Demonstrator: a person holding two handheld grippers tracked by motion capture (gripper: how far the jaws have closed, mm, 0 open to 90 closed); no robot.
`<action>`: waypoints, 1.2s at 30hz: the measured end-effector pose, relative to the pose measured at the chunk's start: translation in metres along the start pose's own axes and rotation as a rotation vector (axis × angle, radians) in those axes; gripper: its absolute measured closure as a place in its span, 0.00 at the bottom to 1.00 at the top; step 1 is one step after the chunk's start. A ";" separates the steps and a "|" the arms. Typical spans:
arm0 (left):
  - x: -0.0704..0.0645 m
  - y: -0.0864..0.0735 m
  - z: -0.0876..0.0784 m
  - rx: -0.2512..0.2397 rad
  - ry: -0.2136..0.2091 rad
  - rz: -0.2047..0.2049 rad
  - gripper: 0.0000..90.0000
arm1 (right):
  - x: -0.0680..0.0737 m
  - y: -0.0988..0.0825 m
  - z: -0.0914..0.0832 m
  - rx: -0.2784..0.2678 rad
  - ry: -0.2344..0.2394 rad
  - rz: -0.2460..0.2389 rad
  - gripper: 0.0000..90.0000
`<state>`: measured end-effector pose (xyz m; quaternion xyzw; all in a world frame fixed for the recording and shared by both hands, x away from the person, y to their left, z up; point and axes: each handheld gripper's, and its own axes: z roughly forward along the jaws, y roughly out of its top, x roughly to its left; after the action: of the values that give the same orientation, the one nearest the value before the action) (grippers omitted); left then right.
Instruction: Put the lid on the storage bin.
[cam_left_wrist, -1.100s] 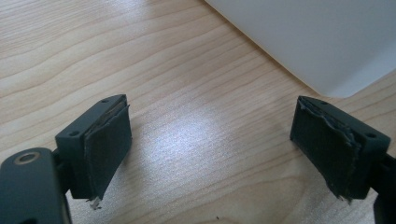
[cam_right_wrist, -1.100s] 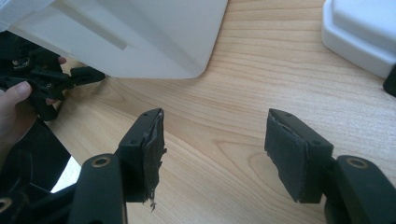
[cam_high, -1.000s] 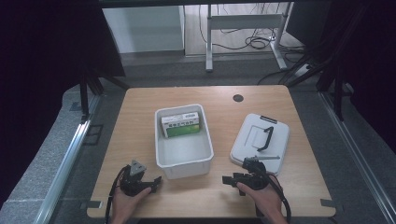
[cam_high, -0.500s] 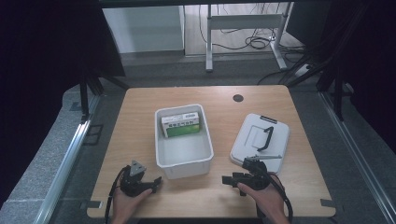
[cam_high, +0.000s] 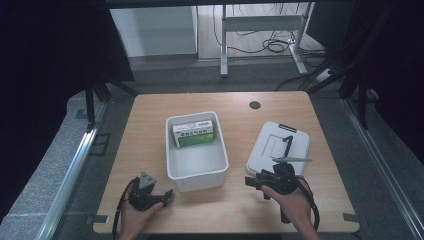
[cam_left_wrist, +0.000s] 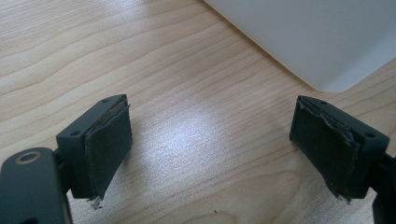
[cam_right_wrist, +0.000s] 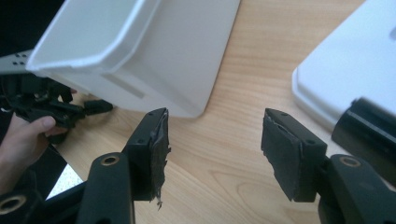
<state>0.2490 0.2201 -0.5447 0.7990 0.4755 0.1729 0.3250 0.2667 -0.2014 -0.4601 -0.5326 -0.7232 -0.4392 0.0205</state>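
A white bin (cam_high: 197, 161) stands mid-table with a green and white box (cam_high: 196, 134) at its far end. To its right lies a white lid (cam_high: 272, 150) with a black handle. My left gripper (cam_high: 166, 196) rests open near the front edge, left of the bin's near corner; in the left gripper view (cam_left_wrist: 210, 126) only bare wood lies between its jaws, with the bin's corner (cam_left_wrist: 317, 37) ahead. My right gripper (cam_high: 254, 186) is open at the lid's near edge. It points left at the bin (cam_right_wrist: 154, 46), with nothing between its fingertips (cam_right_wrist: 215, 135).
The wooden table (cam_high: 150, 125) has a dark round grommet (cam_high: 255, 105) at the back. The right gripper view shows the lid (cam_right_wrist: 355, 70) close on its right and the other hand with its gripper (cam_right_wrist: 100, 106) beyond the bin.
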 end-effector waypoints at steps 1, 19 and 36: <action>0.000 0.000 0.000 0.000 0.000 0.000 0.14 | 0.000 0.002 -0.001 -0.007 0.001 -0.001 0.46; 0.000 0.000 0.000 -0.003 -0.005 0.002 0.14 | 0.004 0.027 -0.012 -0.046 -0.010 0.015 0.47; 0.001 -0.001 -0.001 0.000 -0.012 0.013 0.14 | 0.001 0.048 -0.009 -0.048 -0.058 0.038 0.47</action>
<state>0.2481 0.2221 -0.5448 0.8029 0.4685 0.1703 0.3268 0.2999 -0.2038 -0.4249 -0.5590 -0.7027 -0.4402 -0.0049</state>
